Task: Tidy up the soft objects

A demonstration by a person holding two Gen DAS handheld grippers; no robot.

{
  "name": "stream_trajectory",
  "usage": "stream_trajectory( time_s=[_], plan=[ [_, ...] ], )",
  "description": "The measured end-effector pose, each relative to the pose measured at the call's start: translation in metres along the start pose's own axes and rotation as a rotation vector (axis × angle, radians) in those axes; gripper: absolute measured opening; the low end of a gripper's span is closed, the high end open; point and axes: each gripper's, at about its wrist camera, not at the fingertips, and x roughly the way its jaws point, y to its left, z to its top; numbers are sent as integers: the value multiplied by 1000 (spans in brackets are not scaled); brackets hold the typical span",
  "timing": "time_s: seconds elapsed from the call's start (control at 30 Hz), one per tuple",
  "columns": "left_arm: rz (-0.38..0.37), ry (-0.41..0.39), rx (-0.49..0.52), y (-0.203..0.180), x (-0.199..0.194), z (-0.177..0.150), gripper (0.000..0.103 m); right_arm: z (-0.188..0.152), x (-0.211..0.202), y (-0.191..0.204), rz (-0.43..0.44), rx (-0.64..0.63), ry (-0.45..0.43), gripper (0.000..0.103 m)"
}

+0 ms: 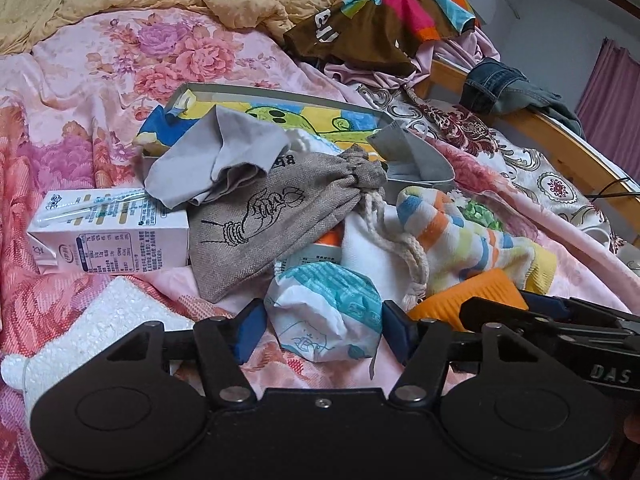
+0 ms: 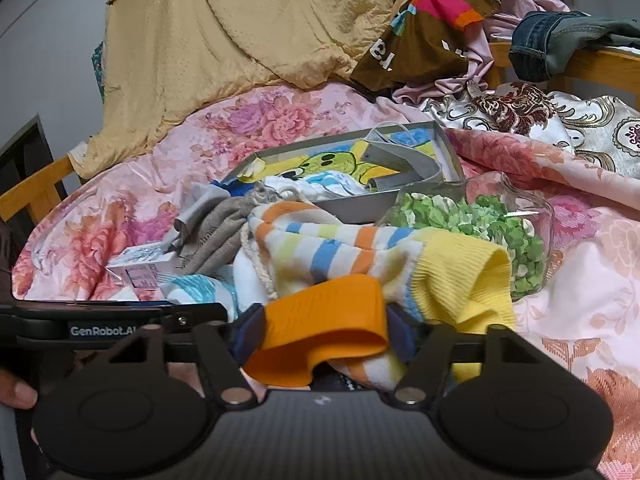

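Grippers work side by side on the floral bedspread (image 1: 100,92): left gripper (image 1: 324,330) brackets the crumpled white-and-teal packet (image 1: 328,312) directly ahead, contact uncertain, while right gripper (image 2: 326,332) clamps the striped sock's (image 2: 344,252) orange cuff (image 2: 328,320), sock trailing forward.

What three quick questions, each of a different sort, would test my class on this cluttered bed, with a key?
1. True or false: the milk carton stands upright.
2. What lies between the fingers of the left claw? A) a grey cloth B) the white-and-teal packet C) a pair of jeans
3. Fill in: the right claw has the ___ cuff of the striped sock between its fingers.

Key: 1 false, it lies on its side; 2 B; 3 orange.
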Motion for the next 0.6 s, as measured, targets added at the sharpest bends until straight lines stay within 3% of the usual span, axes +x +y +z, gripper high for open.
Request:
stream_trajectory(
  time_s=[0.6],
  plan=[
    [12, -17, -14, -6, -6, -6, 45, -3, -3, 22, 28, -116, -21, 41]
  ],
)
